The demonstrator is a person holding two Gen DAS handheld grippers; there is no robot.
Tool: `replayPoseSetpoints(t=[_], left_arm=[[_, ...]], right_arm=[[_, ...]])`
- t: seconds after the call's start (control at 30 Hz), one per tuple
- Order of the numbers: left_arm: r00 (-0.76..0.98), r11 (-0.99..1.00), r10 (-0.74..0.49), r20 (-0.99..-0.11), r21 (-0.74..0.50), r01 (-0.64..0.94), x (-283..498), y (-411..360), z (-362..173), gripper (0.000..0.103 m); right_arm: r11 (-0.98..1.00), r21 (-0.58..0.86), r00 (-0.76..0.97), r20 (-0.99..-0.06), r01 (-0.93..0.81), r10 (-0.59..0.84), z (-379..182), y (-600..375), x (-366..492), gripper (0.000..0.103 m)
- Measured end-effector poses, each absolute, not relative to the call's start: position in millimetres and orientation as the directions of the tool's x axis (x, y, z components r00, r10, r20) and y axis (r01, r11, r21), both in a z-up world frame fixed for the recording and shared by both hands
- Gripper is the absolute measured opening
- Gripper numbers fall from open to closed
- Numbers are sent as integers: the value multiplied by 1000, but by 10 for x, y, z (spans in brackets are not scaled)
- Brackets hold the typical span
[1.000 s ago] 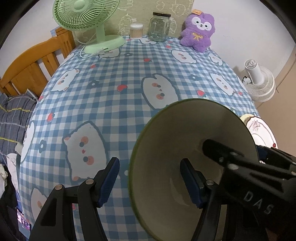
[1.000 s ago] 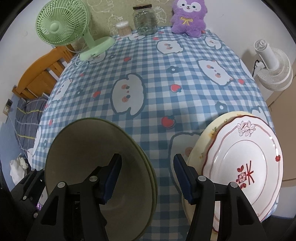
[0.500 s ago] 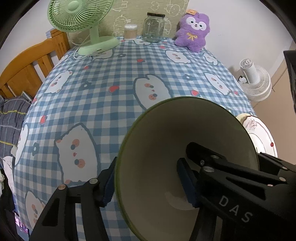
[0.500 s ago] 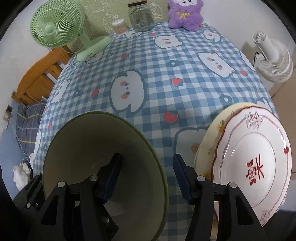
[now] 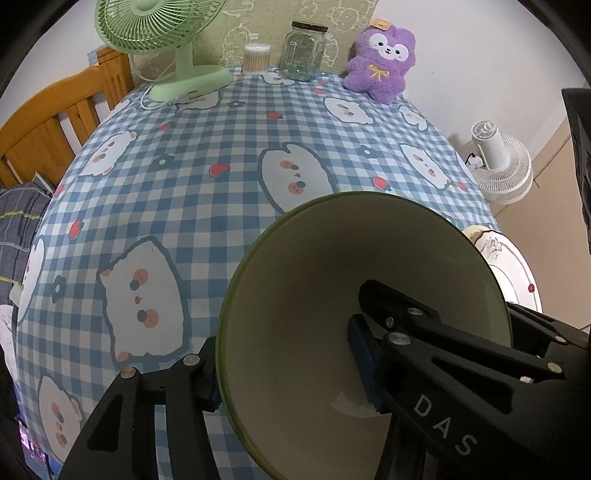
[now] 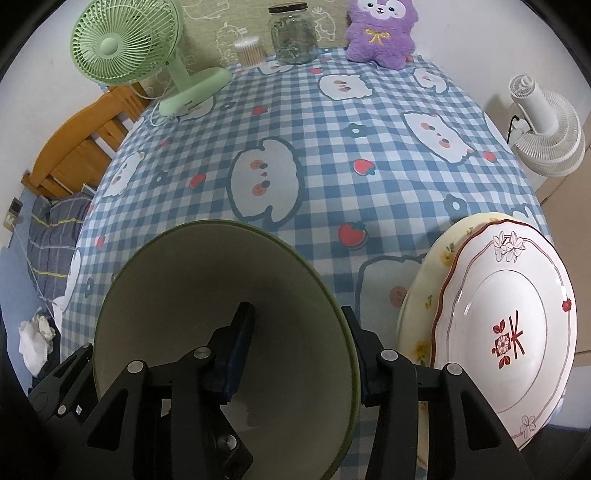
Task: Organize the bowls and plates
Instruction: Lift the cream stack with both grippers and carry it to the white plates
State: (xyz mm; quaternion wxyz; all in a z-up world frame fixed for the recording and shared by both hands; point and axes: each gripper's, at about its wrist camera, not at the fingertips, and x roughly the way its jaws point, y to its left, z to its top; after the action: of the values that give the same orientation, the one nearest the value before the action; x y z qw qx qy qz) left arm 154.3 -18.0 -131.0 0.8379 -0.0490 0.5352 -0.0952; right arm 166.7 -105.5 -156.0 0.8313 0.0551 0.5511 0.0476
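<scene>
A green-rimmed cream bowl (image 5: 332, 280) fills the near middle of both wrist views (image 6: 207, 295). My left gripper (image 5: 284, 369) straddles its left wall, one pad outside, one inside. My right gripper (image 6: 299, 350) straddles its right wall the same way. Both sets of jaws stand close on the wall, but whether they press it I cannot tell. A white plate with red trim (image 6: 506, 332) lies on a cream floral plate (image 6: 439, 266) at the near right; it also shows in the left view (image 5: 513, 273).
The table carries a blue checked cloth (image 6: 332, 147). At its far edge stand a green fan (image 6: 147, 55), a cotton swab box (image 6: 251, 50), a glass jar (image 6: 293, 35) and a purple plush (image 6: 380, 29). A white fan (image 6: 543, 125) stands off the right side, a wooden bed frame (image 5: 55, 114) on the left.
My right gripper has moved left so that its fingers now straddle the bowl's right wall. My left gripper's fingers have closed in on the left wall. The bowl looms larger.
</scene>
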Motion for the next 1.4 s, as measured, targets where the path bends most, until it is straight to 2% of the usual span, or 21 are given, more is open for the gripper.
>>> replayPoseSetpoints(t=[0.43, 0.87, 1.4], left_arm=[[420, 974, -228, -878, -201, 107, 1432, -238, -1182, 56], [479, 982, -189, -858, -173, 78, 1234, -439, -740, 56], [515, 961, -262, -816, -171, 219, 1440, -529, -337, 55]], right_arm=[[988, 155, 404, -903, -6, 144, -1402, -1201, 1550, 51], [989, 138, 454, -879, -51, 146, -923, -1301, 1359, 51], [991, 116, 528, -847, 74, 60, -522, -1403, 1428, 51]])
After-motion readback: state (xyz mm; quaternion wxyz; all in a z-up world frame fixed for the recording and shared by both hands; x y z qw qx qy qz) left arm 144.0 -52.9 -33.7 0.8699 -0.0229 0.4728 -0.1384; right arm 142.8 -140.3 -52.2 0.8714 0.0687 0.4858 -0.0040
